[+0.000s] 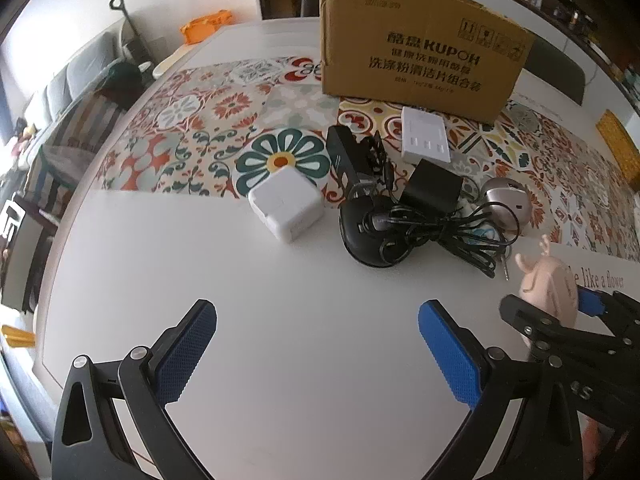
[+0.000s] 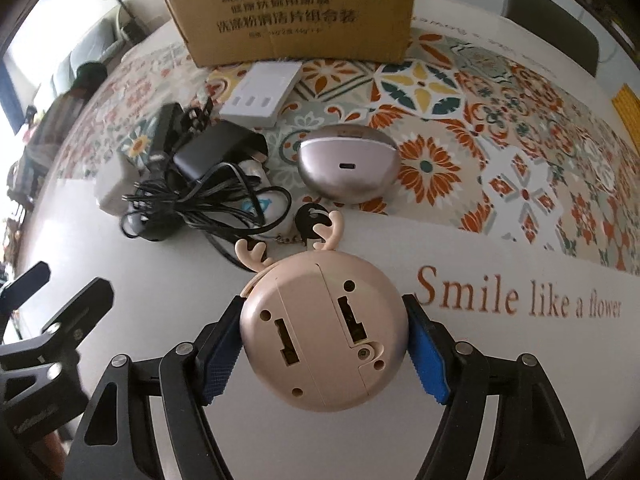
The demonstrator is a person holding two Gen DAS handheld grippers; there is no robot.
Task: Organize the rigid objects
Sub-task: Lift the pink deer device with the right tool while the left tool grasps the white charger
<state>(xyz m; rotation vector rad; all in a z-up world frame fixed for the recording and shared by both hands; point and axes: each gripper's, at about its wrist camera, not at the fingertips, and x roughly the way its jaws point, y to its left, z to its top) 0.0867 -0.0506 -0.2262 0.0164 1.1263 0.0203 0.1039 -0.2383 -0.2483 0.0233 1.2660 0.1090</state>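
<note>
Pinching a round pink clock (image 2: 324,332) with antlers by its sides, the right tool (image 2: 324,344) holds it back-side up over the white desk (image 2: 480,360). The left tool (image 1: 316,344) is spread and empty. Farther off lie tangled black chargers (image 2: 200,160), a silver case (image 2: 348,168), then a cardboard box (image 2: 292,8).

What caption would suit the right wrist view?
Right gripper clasps a pink antlered gadget before the cardboard box.
</note>
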